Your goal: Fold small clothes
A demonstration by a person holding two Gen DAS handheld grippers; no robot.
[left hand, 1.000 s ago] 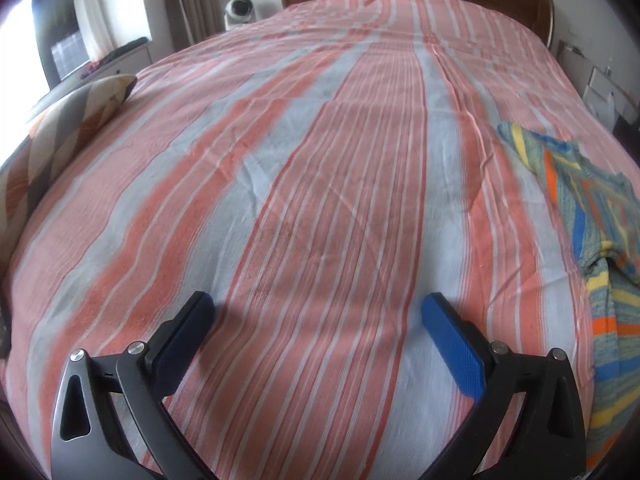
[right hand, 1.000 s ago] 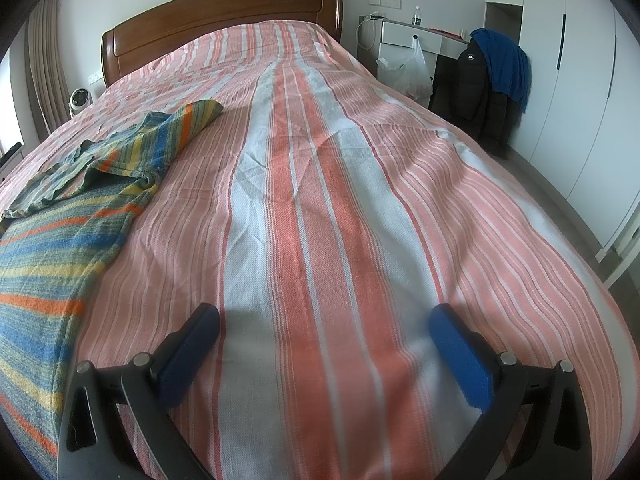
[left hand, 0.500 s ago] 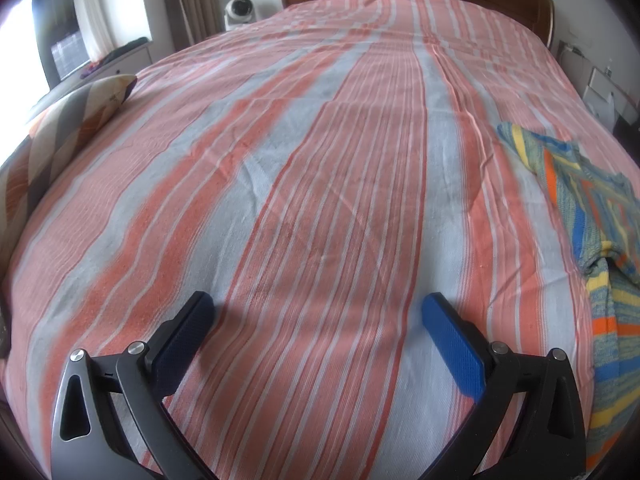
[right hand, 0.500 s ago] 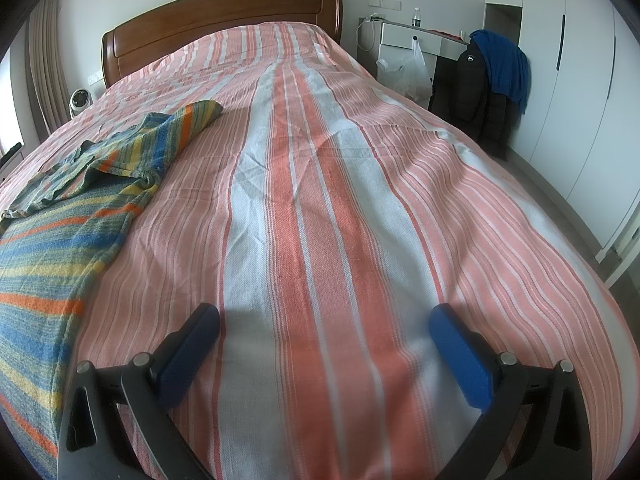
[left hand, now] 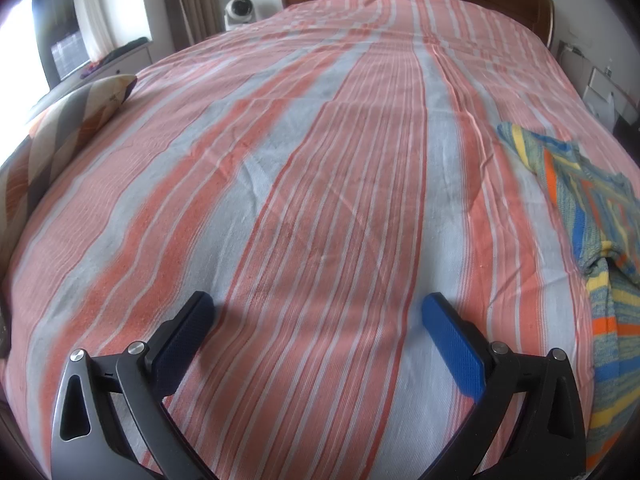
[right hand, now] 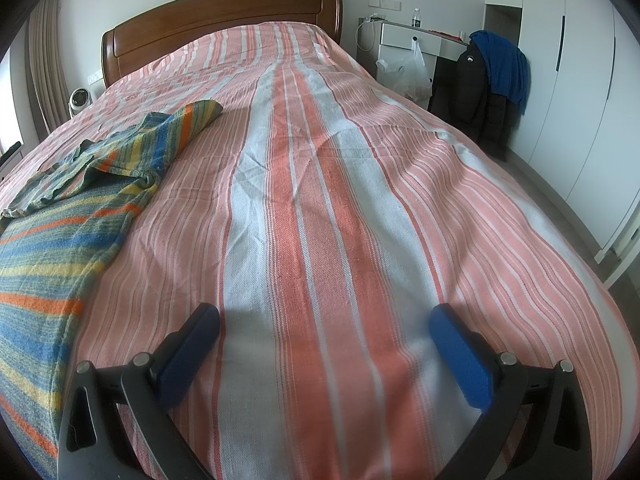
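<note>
both my left gripper and right gripper gape wide, empty; i risk pinching the bedspread along with the striped shirt

I see a coarse woven cotton bedspread, a soft knitted striped garment, and a glossy wooden headboard.

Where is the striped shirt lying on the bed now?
The striped shirt lies on the bed, left in the right wrist view and far right in the left wrist view, between both grippers, untouched.
</note>
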